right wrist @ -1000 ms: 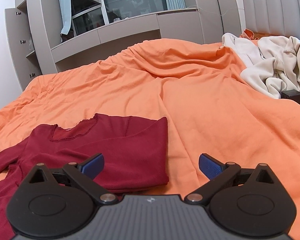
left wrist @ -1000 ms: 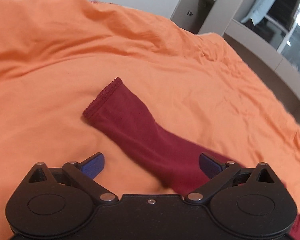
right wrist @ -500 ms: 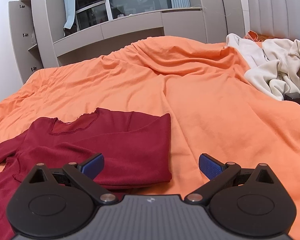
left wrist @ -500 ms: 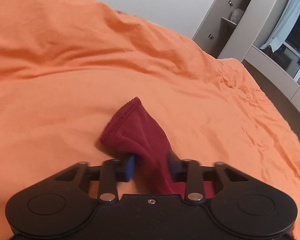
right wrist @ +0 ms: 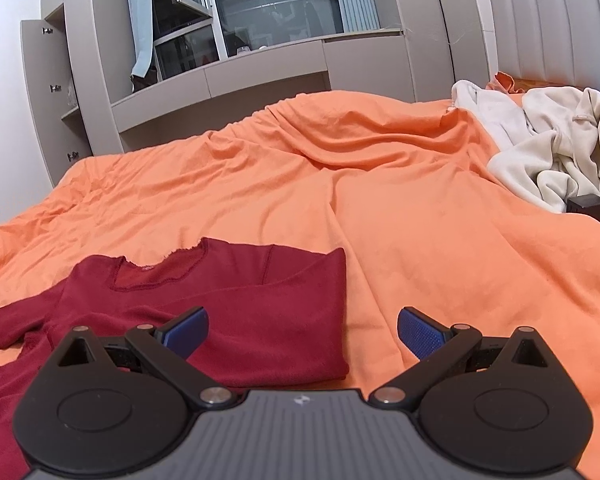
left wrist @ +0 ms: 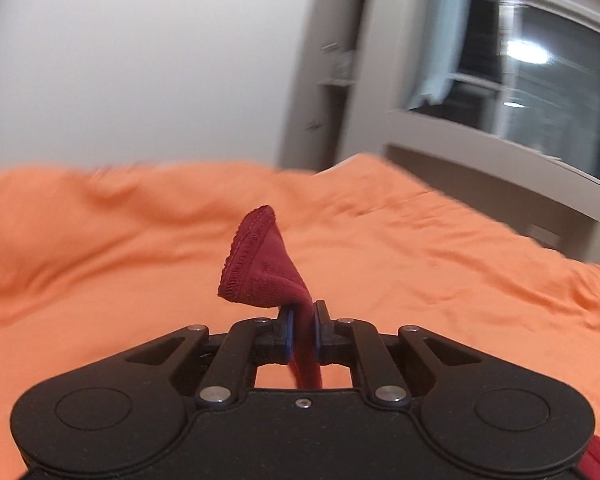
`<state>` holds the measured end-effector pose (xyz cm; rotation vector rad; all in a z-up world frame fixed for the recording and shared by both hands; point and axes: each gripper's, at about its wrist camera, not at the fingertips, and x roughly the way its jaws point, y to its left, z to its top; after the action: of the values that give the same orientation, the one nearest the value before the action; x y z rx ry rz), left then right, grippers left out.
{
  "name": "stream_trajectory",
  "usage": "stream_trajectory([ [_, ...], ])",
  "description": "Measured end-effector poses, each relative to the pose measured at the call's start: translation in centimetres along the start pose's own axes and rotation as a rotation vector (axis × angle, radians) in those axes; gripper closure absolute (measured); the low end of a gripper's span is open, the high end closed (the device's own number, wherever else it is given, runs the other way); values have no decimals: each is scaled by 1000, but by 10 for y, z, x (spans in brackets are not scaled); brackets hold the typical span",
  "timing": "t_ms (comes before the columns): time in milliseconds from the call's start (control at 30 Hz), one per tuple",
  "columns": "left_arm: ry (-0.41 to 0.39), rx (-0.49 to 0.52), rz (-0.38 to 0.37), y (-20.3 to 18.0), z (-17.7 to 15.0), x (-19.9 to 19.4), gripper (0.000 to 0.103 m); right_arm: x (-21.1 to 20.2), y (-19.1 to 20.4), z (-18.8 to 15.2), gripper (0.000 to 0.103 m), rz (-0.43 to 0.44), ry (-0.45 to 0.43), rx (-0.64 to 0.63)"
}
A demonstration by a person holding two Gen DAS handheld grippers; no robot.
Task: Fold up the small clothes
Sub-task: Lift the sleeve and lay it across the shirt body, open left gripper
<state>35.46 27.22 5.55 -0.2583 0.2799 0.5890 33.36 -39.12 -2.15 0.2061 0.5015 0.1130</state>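
Note:
A dark red long-sleeved shirt (right wrist: 236, 300) lies on the orange bedsheet (right wrist: 420, 216), its right side folded in, neckline facing away. My left gripper (left wrist: 301, 330) is shut on the shirt's left sleeve (left wrist: 260, 264) near the cuff and holds it lifted above the sheet; the cuff stands up in front of the fingers. My right gripper (right wrist: 302, 332) is open and empty, hovering just above the folded right edge of the shirt.
A pile of cream clothes (right wrist: 548, 152) and a small black box (right wrist: 588, 206) lie at the right of the bed. Grey cabinets and a window (right wrist: 260, 20) stand beyond the bed's far edge. A padded headboard (right wrist: 556, 28) is at the far right.
My left gripper closed on the red sleeve and lifted it off the sheet, tilting upward. The right gripper stayed open and shifted only slightly.

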Motion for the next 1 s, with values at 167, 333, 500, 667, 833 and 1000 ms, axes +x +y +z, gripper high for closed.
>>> stream_trajectory([
  [167,-66,124,-149,-71,9,-31,93,-3,0,2,0,9,-9,8],
  [333,-59,202,-302,-142,-3,-51,93,-7,-1,4,0,18,-24,18],
  [500,-25,266,-437,-209,-38,-66,93,-9,-2,7,0,25,-31,32],
  [667,44,277,-529,-246,-87,-71,93,-11,-3,9,0,34,-38,43],
  [833,139,319,-592,-277,-139,-77,93,-12,-3,9,0,39,-38,50],
  [1000,204,385,-631,-285,-175,-84,93,-11,-2,9,0,42,-32,51],
])
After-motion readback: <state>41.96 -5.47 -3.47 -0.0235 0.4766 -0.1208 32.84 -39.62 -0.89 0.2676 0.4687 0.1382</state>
